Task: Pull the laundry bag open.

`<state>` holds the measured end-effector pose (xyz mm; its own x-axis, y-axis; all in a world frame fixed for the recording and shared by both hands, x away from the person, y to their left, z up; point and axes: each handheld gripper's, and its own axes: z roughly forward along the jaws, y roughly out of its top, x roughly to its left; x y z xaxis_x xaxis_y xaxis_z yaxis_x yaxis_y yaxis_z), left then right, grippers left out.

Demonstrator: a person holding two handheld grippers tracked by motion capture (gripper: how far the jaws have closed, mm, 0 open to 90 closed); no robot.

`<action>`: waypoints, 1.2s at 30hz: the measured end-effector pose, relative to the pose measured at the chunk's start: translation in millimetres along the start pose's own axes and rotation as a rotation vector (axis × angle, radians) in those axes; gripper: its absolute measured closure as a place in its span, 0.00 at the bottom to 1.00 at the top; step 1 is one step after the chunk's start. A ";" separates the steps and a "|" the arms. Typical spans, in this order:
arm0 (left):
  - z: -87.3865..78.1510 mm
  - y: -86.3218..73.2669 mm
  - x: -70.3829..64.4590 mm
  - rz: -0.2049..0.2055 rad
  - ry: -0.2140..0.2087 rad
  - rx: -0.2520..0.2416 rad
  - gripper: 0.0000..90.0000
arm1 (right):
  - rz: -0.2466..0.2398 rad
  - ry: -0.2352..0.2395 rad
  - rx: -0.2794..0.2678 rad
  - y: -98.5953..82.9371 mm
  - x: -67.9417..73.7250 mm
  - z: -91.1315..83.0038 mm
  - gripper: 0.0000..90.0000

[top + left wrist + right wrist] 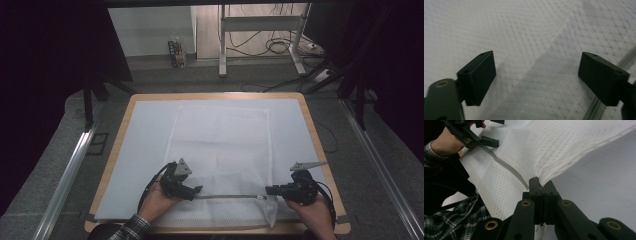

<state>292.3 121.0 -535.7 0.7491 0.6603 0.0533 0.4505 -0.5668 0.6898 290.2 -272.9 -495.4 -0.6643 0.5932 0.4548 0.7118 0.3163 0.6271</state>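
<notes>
A white mesh laundry bag [220, 150] lies flat across the middle of the desk [120, 135], on a pale sheet, its near edge toward the lower part of the high view. A grey zipper [227, 196] runs left to right along that near part, between the two grippers.

The right gripper [272, 190], lower right of the high view, has its fingers [535, 190] clenched on the mesh right at the zipper's end; in the right gripper view the net fans up and away from the pinch in taut pleats, lifted off the sheet. The left gripper [196, 190], lower centre-left, sits at the other end of the zipper with its fingers [480, 75] released and spread wide over the net, the zipper showing at the lower right of the left gripper view.

The bag looks very light and wholly limp: thin open net that gathers, slides on the smooth sheet and gives no resistance, so a single pinch only bunches it. The zipper tape is likely the firmest part and the best place to grip. Judging by the layout, holding one end taut while the other gripper takes the tape or slider would keep the net from rucking up. The weave could snag on a finger's corner.
</notes>
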 end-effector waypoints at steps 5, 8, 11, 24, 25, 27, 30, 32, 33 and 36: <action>-7.3 15.6 -12.2 0.025 -0.091 -0.090 0.35 | 0.022 0.029 -0.018 1.7 -0.6 -0.9 0.96; -3.0 30.1 -31.7 0.066 -0.201 -0.135 0.43 | 0.028 0.040 -0.028 2.6 -0.1 -1.8 0.96; 1.8 35.9 -42.3 0.087 -0.234 -0.149 0.48 | 0.027 0.041 -0.031 2.9 0.5 -1.8 0.96; 36.5 73.8 -91.3 0.195 -0.400 -0.194 0.65 | 0.058 0.049 -0.021 3.4 -0.9 2.4 0.96; 36.5 73.8 -91.3 0.195 -0.400 -0.194 0.66 | 0.058 0.049 -0.021 3.4 -0.9 2.4 0.96; 41.0 77.8 -95.4 0.195 -0.417 -0.199 0.68 | 0.064 0.049 -0.021 3.5 -1.3 2.4 0.96; 47.8 82.2 -100.8 0.194 -0.434 -0.190 0.70 | 0.077 0.049 -0.020 3.6 -1.3 2.4 0.96; 53.7 84.1 -104.1 0.205 -0.430 -0.165 0.70 | 0.076 0.048 -0.021 3.8 -1.2 2.2 0.96; 55.3 84.1 -104.4 0.210 -0.430 -0.156 0.70 | 0.076 0.048 -0.020 3.9 -1.1 2.1 0.96; 58.2 83.9 -106.2 0.207 -0.432 -0.147 0.68 | 0.074 0.049 -0.020 3.9 -0.8 2.6 0.96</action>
<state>278.7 -25.3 -525.5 0.9624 0.2588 -0.0827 0.2210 -0.5684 0.7925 294.1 -270.3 -495.0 -0.6208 0.5773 0.5304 0.7550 0.2579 0.6029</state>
